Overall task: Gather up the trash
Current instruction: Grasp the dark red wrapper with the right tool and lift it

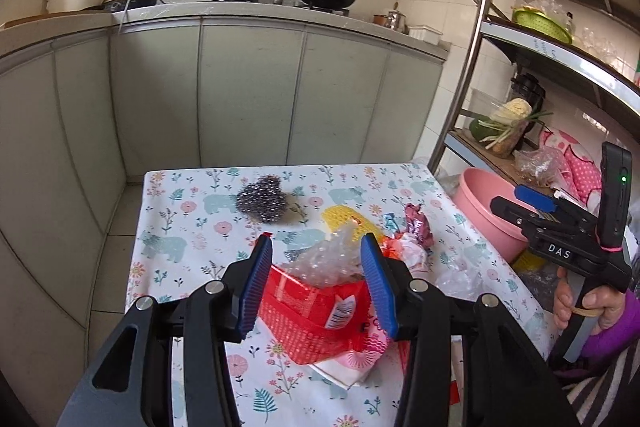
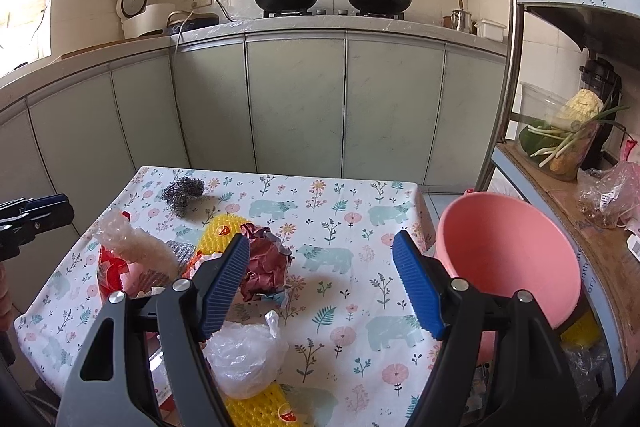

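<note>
On the flowered tablecloth lies a pile of trash. My left gripper stands open over a wad of bubble wrap and a red mesh bag, which lie between its blue pads. A yellow foam net and a crumpled maroon wrapper lie just beyond. My right gripper is open wide with nothing between its fingers. The maroon wrapper sits beside its left finger, and a white plastic bag lies below it. The bubble wrap is at the left.
A steel scourer rests near the table's far edge. A pink basin stands tilted off the table's right side, against a metal shelf rack with vegetables. Kitchen cabinets and woks are behind. A hand holds the right gripper.
</note>
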The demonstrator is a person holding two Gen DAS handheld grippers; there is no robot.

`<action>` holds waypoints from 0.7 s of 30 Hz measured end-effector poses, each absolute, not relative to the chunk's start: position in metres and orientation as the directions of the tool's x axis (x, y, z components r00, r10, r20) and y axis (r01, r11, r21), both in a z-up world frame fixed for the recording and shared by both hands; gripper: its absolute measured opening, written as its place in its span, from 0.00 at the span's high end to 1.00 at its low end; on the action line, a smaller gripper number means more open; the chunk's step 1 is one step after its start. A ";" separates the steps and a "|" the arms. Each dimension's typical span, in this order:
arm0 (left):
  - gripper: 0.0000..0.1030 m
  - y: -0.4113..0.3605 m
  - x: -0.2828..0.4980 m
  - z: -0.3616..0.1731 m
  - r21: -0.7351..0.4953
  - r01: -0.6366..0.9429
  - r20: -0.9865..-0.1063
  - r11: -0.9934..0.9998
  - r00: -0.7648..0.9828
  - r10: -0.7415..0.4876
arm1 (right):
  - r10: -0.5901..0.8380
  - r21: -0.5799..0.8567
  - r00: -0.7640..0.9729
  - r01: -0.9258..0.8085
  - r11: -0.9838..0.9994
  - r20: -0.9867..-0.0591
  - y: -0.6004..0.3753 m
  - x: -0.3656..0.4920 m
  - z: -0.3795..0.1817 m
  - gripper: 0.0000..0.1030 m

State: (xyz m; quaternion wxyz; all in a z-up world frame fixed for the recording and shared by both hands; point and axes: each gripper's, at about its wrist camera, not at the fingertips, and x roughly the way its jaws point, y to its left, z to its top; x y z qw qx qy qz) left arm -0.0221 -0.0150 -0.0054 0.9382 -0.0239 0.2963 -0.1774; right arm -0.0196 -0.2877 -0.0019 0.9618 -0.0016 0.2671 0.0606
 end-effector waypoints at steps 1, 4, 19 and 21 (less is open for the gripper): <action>0.56 -0.022 -0.020 -0.007 -0.140 0.335 -0.552 0.932 0.755 -0.354 | 0.128 0.038 0.847 -0.126 0.991 -0.516 -0.288 -0.020 -0.003 0.28; 0.56 -0.036 -0.013 -0.011 -0.111 0.357 -0.574 0.927 0.739 -0.353 | 0.164 0.065 0.838 -0.153 0.986 -0.521 -0.289 -0.022 -0.006 0.30; 0.83 -0.046 0.013 -0.030 -0.057 0.354 -0.639 0.933 0.705 -0.307 | 0.362 0.235 0.696 -0.275 0.932 -0.620 -0.273 0.025 -0.031 0.55; 0.84 -0.044 0.011 -0.027 -0.058 0.356 -0.631 0.933 0.711 -0.311 | 0.360 0.224 0.680 -0.284 0.932 -0.639 -0.265 0.034 -0.036 0.59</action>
